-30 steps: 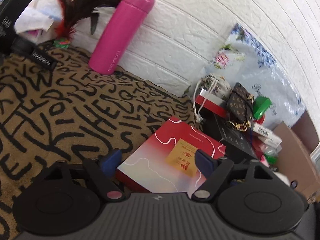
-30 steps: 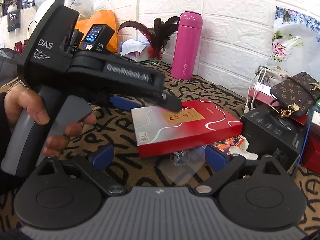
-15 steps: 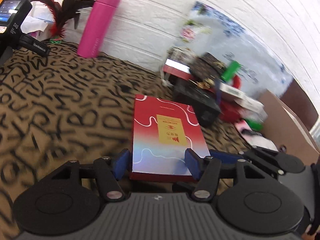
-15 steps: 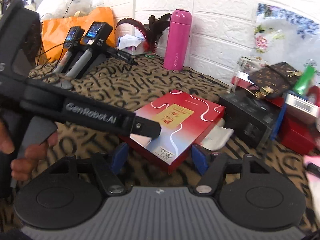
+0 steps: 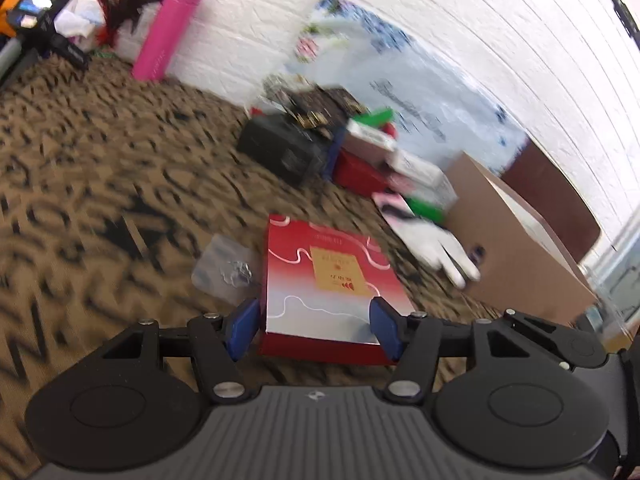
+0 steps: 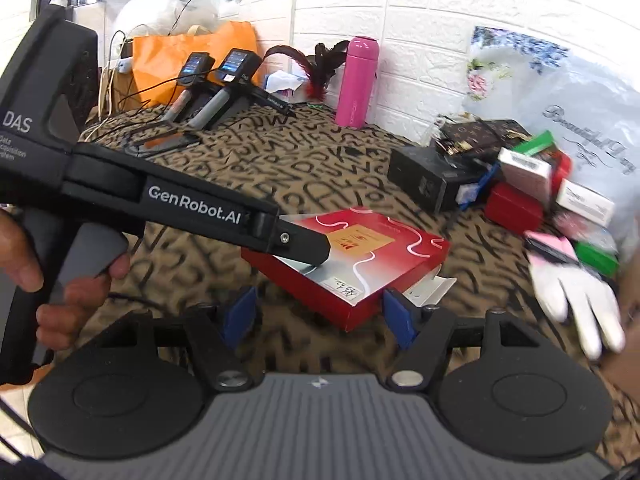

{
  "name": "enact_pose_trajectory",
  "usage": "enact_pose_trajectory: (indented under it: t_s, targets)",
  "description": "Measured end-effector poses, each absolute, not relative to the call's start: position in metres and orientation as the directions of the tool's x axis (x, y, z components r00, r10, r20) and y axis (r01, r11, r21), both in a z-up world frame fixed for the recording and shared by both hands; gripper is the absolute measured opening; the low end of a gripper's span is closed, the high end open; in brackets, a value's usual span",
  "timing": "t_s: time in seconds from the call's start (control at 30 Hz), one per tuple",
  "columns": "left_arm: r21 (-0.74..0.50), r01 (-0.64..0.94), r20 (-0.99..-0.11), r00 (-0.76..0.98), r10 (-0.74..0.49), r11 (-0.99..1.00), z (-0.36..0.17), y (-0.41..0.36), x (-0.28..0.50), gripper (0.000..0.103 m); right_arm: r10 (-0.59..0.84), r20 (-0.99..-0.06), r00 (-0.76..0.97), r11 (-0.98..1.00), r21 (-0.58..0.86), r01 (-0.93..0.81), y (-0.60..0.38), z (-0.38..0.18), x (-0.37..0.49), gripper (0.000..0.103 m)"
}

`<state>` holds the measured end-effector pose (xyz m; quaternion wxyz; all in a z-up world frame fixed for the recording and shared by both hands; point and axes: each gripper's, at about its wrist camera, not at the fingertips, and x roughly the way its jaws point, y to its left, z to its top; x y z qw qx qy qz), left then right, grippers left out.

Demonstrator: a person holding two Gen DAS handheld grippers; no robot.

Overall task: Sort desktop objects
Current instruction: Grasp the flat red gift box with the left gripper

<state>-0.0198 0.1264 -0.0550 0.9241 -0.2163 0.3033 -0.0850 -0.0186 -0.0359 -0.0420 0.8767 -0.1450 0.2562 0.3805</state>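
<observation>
Clearly readable on the left gripper [image 6: 316, 254], seen from the side in the right wrist view, are the white words "GenRobot.AI" along its arm and "DAS" above "Data Acquisition System" on its body. The plastic bag [image 6: 588, 120] against the brick wall carries a script line that looks like "Beautiful Day". On the pink bottle [image 6: 356, 84] there is small vertical lettering, too small to read.

The red box [image 5: 328, 280] lies flat on the patterned tablecloth [image 5: 100, 168], with a yellow label [image 5: 338, 270] in Chinese characters on its lid and a handwritten white sticker [image 6: 346, 290] on its near edge — I cannot read either. In the left wrist view the blue pads [image 5: 242, 328] of the left gripper [image 5: 314, 330] stand on both sides of the near end of the box; the gap to each side is very small, and I cannot tell if they press it already. From the side, its tip lies over the lid.

The right gripper [image 6: 320, 318] hangs just before the near corner of the box, its jaws wide apart and holding nothing. A white card [image 6: 430, 286] sticks out from under the box on the right — and a clear small bag [image 5: 224, 268] lies beside the box on its left.
</observation>
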Motion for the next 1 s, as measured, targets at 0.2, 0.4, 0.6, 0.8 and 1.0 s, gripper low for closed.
enact_pose_trajectory:
  t_s: [0.2,0.4,0.6,0.8,1.0]
  targets:
    - [-0.467,0.084,-0.572,0.730,-0.374,0.880,-0.071,0.086,-0.051,0.062,0.577,-0.592,0.563,0.692,-0.013,-0.722,-0.093,-0.047,-0.058,0.068]
    - [-0.432,0.106,-0.577,0.730,-0.365,0.895,-0.067,0.078,-0.045,0.066,0.551,-0.626,0.551,0.687,-0.034,-0.725,-0.116,-0.064,-0.074,0.072]
    - [-0.387,0.091,-0.596,0.735,-0.324,0.918,-0.066,0.078,-0.028,0.070,0.536,-0.599,0.595,0.679,-0.115,-0.726,-0.112,-0.069,-0.063,0.082]
    - [-0.398,0.079,-0.594,0.737,-0.322,0.914,-0.066,0.080,-0.013,0.071,0.549,-0.590,0.592,0.666,-0.119,-0.736,-0.106,-0.069,-0.047,0.082]
    - [-0.384,0.116,-0.598,0.725,-0.343,0.916,-0.068,0.072,-0.011,0.064,0.555,-0.600,0.576,0.671,-0.085,-0.736,-0.099,-0.077,-0.037,0.084]
